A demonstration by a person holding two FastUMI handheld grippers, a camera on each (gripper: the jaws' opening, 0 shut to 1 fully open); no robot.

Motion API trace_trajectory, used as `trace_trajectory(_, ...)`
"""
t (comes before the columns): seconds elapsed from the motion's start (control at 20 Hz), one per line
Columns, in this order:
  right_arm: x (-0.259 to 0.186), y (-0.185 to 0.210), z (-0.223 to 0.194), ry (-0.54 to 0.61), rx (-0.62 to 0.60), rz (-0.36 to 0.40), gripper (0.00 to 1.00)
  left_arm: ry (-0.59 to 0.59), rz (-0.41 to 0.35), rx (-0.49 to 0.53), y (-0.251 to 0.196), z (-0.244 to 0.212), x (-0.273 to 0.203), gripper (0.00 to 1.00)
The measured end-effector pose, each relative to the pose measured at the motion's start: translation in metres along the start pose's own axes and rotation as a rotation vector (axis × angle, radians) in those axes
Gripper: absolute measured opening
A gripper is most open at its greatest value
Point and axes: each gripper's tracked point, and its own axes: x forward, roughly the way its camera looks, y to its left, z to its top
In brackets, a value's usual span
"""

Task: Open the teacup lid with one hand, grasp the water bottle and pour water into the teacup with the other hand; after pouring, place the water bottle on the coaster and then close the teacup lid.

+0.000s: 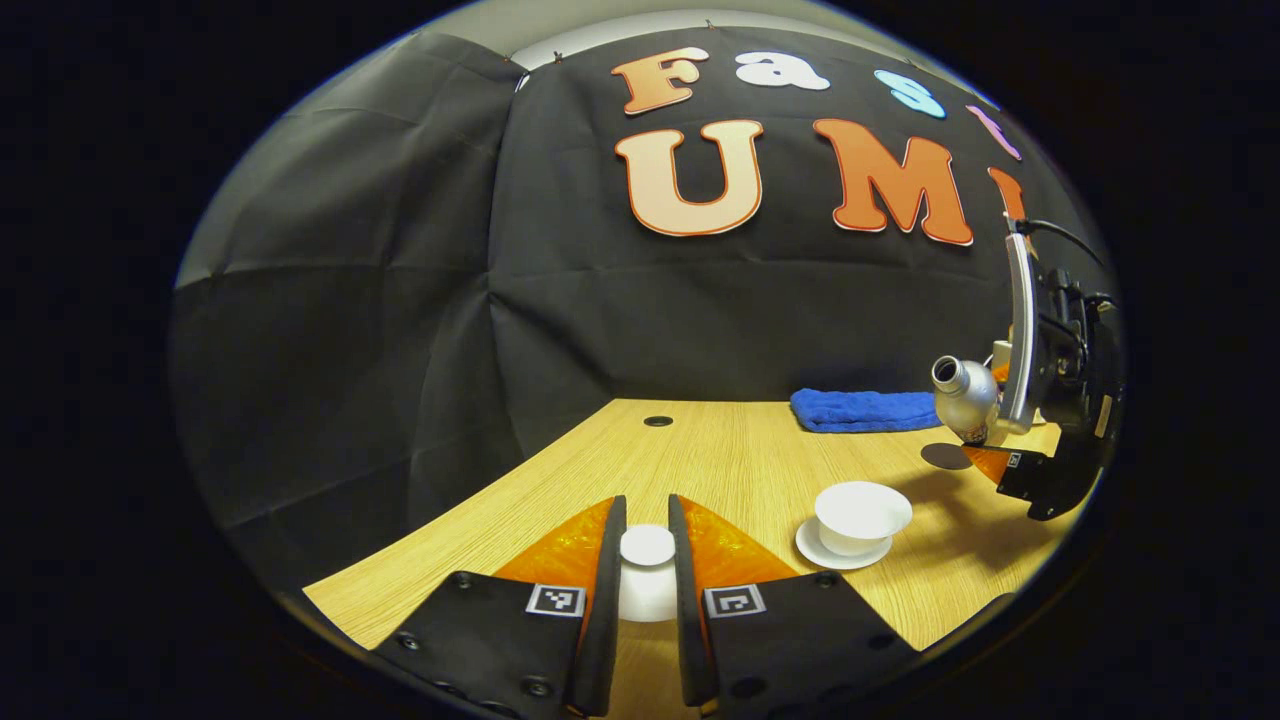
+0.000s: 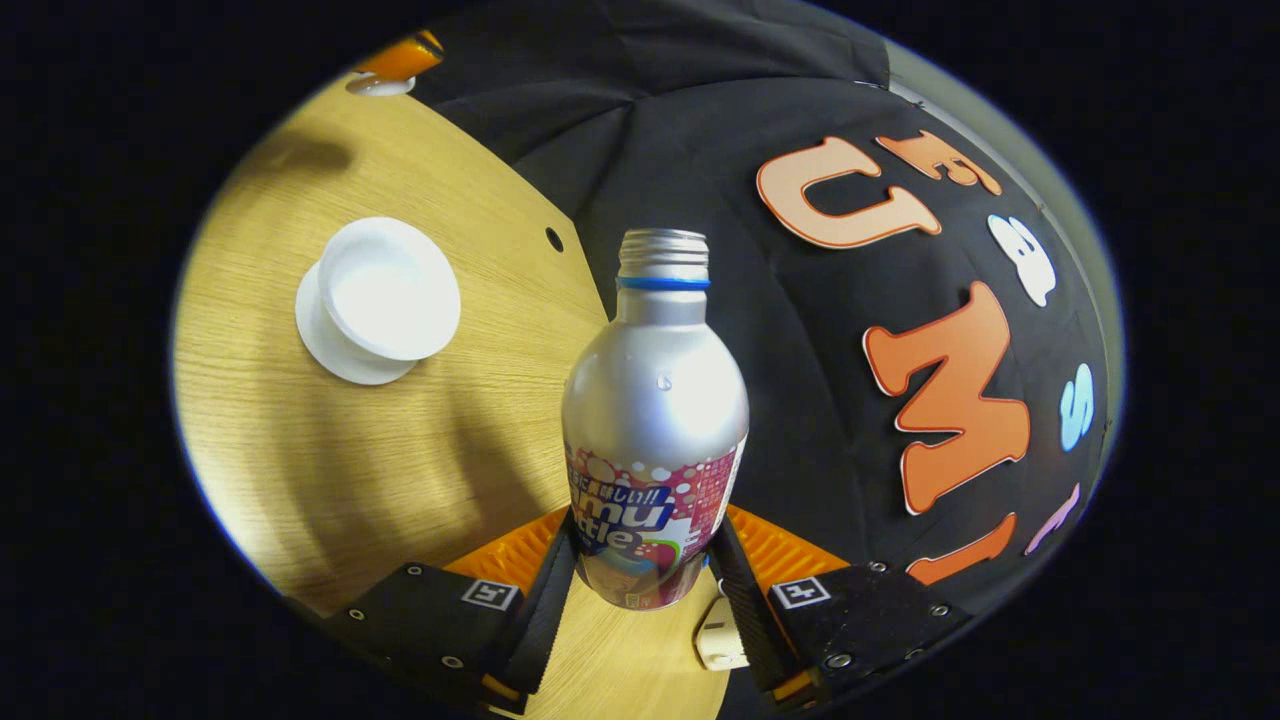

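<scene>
**Lid held aside, bottle tipped toward the open cup**

The left gripper's fingers [image 1: 610, 560] stand narrow, pressed on either side of the white teacup lid [image 1: 647, 546], which sits between them above the table [image 1: 720, 460]. Holding it off to one side keeps the cup's mouth free for pouring. Just beyond, to the right in the left gripper view, the white teacup [image 1: 862, 515] stands open on its saucer [image 1: 815, 553], and I cannot tell whether it holds water.

The right gripper [image 2: 640, 560] has both fingers pressed on the lower body of the water bottle [image 2: 655, 400], a grip low enough to leave the uncapped neck clear. In the left gripper view that bottle hangs in the air beyond the cup, tilted with its mouth turned toward it, so pouring looks to be the step in hand.

Farther back a dark round coaster [image 1: 945, 456] lies on the table near the bottle, likely its landing spot. Behind it rests a folded blue towel [image 1: 865, 410].
</scene>
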Motion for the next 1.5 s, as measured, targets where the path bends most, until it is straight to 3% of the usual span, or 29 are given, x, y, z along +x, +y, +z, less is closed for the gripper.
trace_trajectory(0.65,0.003,-0.028,0.034,-0.103,-0.412,-0.216,0.76,0.005,0.025,-0.005,0.017,-0.007,-0.004,0.3)
trace_trajectory(1.05,0.005,-0.031,0.041,-0.118,-0.518,-0.244,0.76,0.011,0.031,-0.01,0.024,-0.013,-0.007,0.3)
trace_trajectory(1.1,0.004,-0.033,0.042,-0.121,-0.53,-0.248,0.8,0.01,0.033,-0.008,0.025,-0.013,-0.007,0.3)
trace_trajectory(1.35,0.007,-0.043,0.048,-0.143,-0.616,-0.277,0.77,0.011,0.037,-0.013,0.029,-0.016,-0.009,0.27)
trace_trajectory(1.4,0.006,-0.045,0.05,-0.149,-0.637,-0.284,0.73,0.011,0.037,-0.015,0.03,-0.015,-0.01,0.3)
trace_trajectory(1.5,0.01,-0.05,0.053,-0.159,-0.677,-0.298,0.77,0.007,0.038,-0.016,0.03,-0.015,-0.01,0.3)
